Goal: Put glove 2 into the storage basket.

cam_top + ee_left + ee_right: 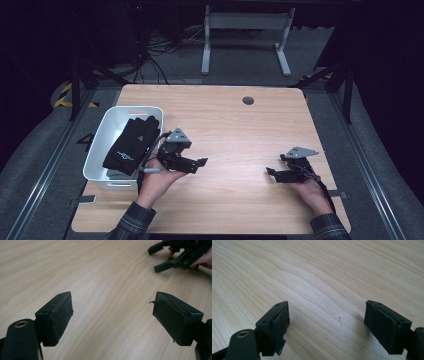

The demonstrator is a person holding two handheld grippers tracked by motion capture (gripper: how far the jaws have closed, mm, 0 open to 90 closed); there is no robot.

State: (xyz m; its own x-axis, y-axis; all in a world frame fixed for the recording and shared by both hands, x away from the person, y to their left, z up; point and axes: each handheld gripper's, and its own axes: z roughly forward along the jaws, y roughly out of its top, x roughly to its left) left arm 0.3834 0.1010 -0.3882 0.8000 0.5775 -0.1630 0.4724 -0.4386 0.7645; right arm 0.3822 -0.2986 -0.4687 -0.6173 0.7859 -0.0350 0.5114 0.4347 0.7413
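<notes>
Black gloves (134, 144) lie heaped in the white bin (100, 135) at the table's (240, 125) left edge, toward the near-left corner. Left gripper (200, 162) sits just beside the bin's right rim, jaws spread wide, nothing between them, pointing away over bare wood. Right gripper (270, 172) rests near the right edge, jaws also released and empty. To pick well: turn the left gripper back to the bin, come down over the top glove's bunched middle, pinch one layer, lift clear of the rim.
</notes>
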